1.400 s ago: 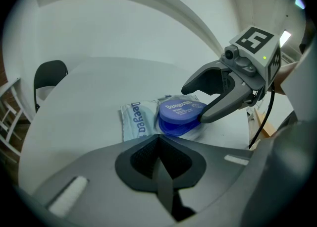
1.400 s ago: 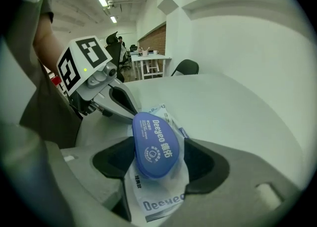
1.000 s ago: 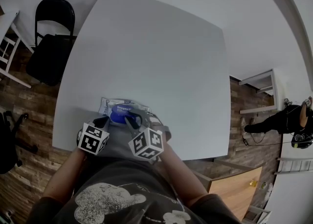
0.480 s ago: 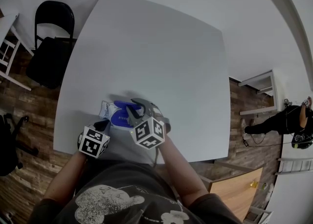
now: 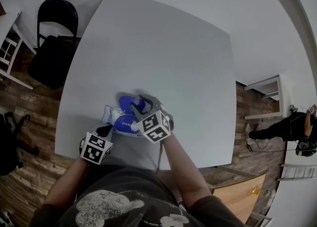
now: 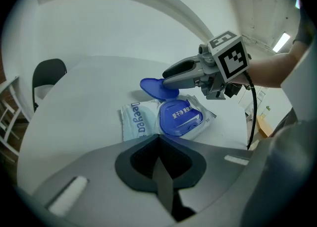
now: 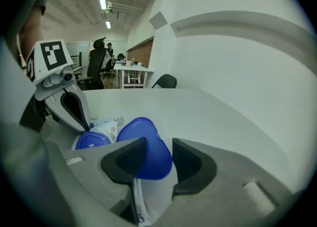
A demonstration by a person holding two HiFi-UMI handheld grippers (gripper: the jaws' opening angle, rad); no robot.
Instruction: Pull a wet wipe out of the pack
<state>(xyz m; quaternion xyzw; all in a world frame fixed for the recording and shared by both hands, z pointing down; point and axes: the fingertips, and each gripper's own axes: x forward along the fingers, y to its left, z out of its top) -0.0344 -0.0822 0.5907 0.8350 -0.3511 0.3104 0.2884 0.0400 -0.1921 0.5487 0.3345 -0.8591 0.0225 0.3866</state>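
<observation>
lower left of the frame, the left gripper point(image 5: 106, 131) sits with jaws pressed together at the near edge of the wet wipe pack point(image 5: 118, 120) on the counter point(image 5: 158, 47). just right, the right gripper point(image 5: 143, 105) has jaws that have just been opening, spread either side of the raised blue lid point(image 5: 130, 104).

Pack point(image 6: 132, 122): pale blue-white film, blue lettering. Lid point(image 7: 143, 146) and collar point(image 6: 179, 118): solid blue, with white print on the collar. Surface point(image 5: 148, 47): white. Left gripper point(image 6: 159, 141) and right gripper point(image 7: 159, 159): grey bodies, dark jaws, black-and-white square markers. Chair point(image 5: 52, 42): black. Floor point(image 5: 25, 122): brown wood planks. Shirt point(image 5: 124, 196): dark grey, white graphic.
</observation>
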